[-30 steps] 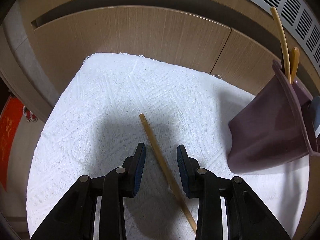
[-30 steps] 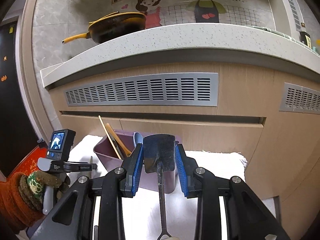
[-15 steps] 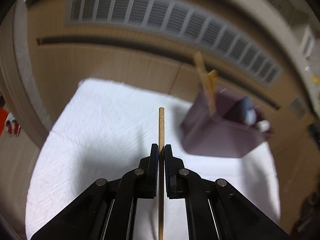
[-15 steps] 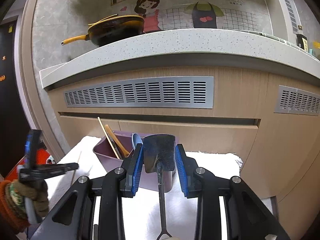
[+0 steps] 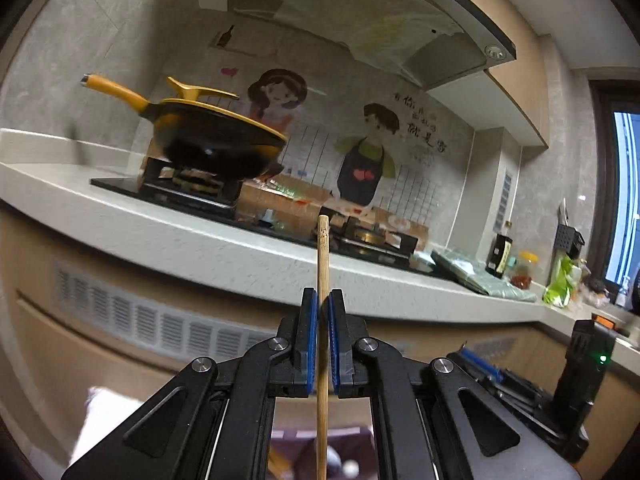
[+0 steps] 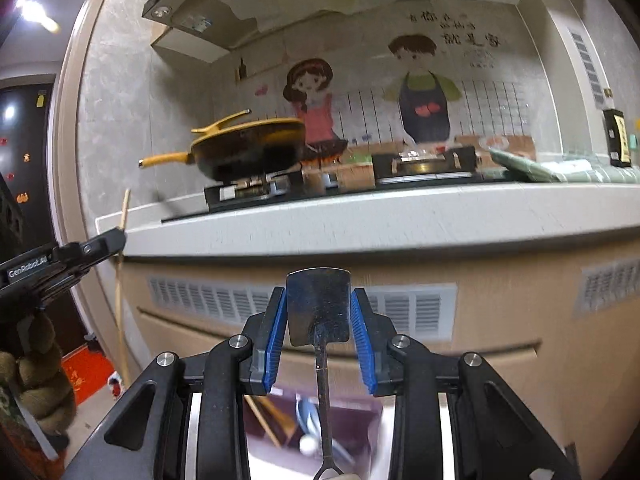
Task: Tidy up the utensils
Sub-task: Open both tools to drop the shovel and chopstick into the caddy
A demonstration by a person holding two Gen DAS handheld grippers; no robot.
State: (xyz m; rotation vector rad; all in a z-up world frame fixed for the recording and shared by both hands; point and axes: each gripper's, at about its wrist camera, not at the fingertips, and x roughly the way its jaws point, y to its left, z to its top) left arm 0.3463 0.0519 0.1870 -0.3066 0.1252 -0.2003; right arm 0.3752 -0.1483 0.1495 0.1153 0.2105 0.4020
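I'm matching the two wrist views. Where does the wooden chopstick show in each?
Left wrist: the wooden chopstick stands upright at centre, clamped in the left gripper.
Right wrist: chopstick at the left edge, upright in that gripper.
Shared landmark: the yellow-handled pan.

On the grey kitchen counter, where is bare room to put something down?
Free: the grey speckled countertop along its front edge, before the black gas hob, and its left corner beside the yellow-handled black pan. Crowded: the right end, with folded green cloth and bottles.

Tan chopstick [image 5: 322,280], grey spatula [image 6: 319,306]
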